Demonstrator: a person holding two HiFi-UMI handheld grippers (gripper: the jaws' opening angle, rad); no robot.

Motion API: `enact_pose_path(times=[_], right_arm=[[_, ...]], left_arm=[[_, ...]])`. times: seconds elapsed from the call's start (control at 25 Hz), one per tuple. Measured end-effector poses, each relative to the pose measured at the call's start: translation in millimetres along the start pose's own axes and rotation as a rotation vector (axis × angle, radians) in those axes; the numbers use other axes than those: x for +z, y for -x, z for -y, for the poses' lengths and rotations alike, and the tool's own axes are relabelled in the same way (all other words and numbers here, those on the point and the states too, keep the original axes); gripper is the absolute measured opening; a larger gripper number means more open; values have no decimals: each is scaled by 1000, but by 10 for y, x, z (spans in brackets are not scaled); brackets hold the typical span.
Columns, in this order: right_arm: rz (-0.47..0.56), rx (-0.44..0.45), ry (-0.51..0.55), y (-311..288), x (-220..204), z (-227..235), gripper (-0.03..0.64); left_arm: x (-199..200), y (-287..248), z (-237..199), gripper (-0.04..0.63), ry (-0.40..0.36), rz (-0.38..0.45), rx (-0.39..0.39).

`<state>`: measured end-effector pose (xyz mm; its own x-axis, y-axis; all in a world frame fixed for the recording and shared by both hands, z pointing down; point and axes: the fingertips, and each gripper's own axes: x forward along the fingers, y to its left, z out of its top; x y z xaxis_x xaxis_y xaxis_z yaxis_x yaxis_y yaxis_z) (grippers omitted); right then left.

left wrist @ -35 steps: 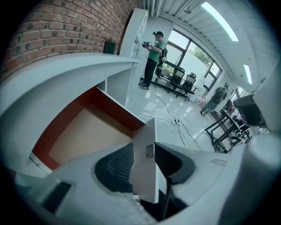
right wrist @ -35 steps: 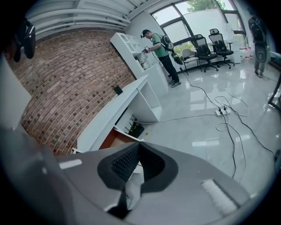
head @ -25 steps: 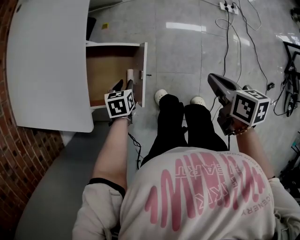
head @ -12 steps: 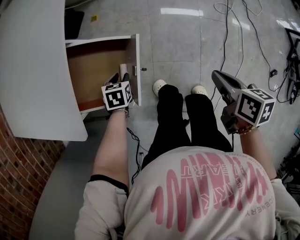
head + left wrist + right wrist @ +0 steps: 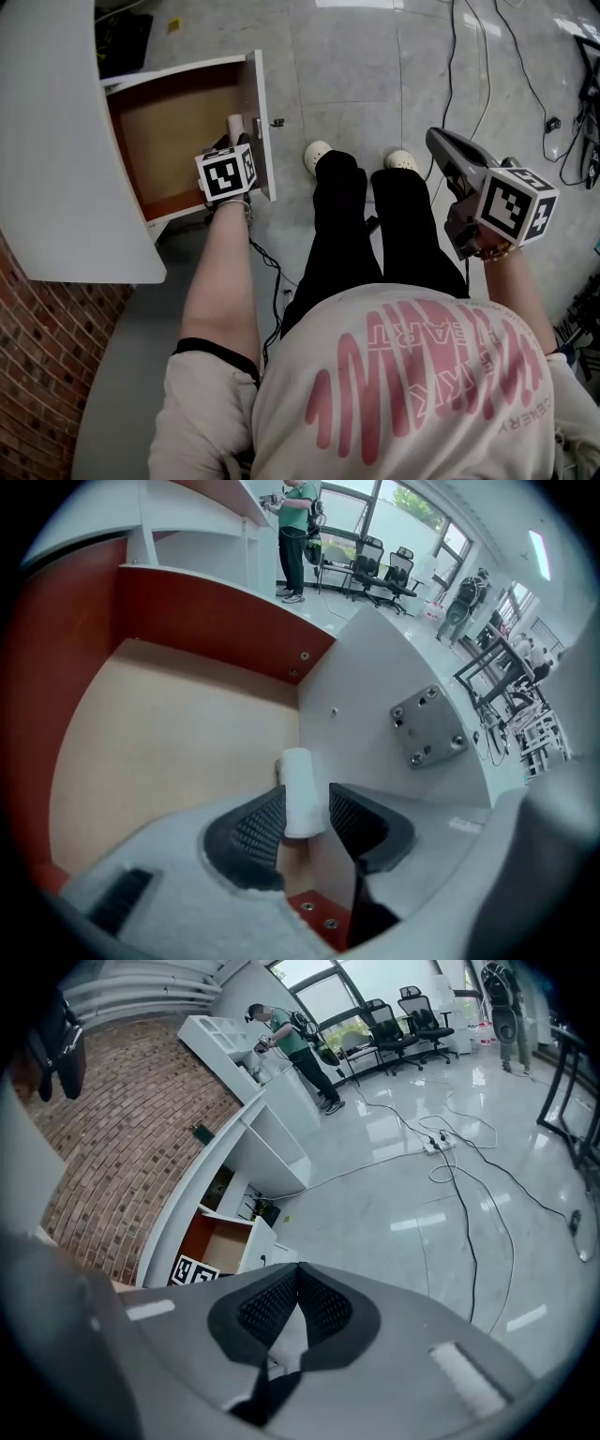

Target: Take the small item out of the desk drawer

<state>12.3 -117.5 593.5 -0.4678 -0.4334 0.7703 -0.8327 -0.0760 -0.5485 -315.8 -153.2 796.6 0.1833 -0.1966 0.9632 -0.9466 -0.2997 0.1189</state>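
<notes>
The desk drawer (image 5: 178, 131) stands pulled open under the white desk top, its tan floor (image 5: 178, 752) bare. A small white cylinder (image 5: 301, 791) stands upright between the ribbed pads of my left gripper (image 5: 305, 822), which is shut on it near the drawer's white front panel (image 5: 403, 714). In the head view the same white cylinder (image 5: 235, 125) pokes up just beyond the left gripper (image 5: 231, 142). My right gripper (image 5: 450, 155) hangs over the floor to the right of the person's legs, shut, nothing between its pads (image 5: 323, 1309).
The white desk top (image 5: 47, 141) overhangs the drawer on the left, with a brick wall (image 5: 47, 375) below it. Black cables (image 5: 487, 66) trail across the glossy tiled floor. The person's shoes (image 5: 317, 157) sit just right of the drawer front.
The head view has shifted, so the drawer now sits higher and further left in it. The left gripper stays in the drawer at the white cylinder; the right gripper has barely moved.
</notes>
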Motion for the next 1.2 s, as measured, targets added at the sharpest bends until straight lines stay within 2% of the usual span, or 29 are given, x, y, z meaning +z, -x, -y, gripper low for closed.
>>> enact_pose_path(times=[0.16, 0.32, 0.64, 1.0, 1.2], right_arm=[[7, -5, -23, 35, -53, 80, 12], [-7, 3, -50, 39, -152, 130, 12], [-18, 8, -68, 50, -240, 149, 12], [-25, 4, -74, 51, -273, 154, 12], [-33, 6, -80, 10, -295, 148, 12]], left_arm=[[-95, -56, 31, 115, -25, -44, 17], [-126, -91, 10, 112, -45, -62, 43], [-153, -148, -31, 127, -17, -100, 48], [-210, -233, -56, 118, 39, -156, 13], [-211, -237, -93, 147, 55, -173, 31]])
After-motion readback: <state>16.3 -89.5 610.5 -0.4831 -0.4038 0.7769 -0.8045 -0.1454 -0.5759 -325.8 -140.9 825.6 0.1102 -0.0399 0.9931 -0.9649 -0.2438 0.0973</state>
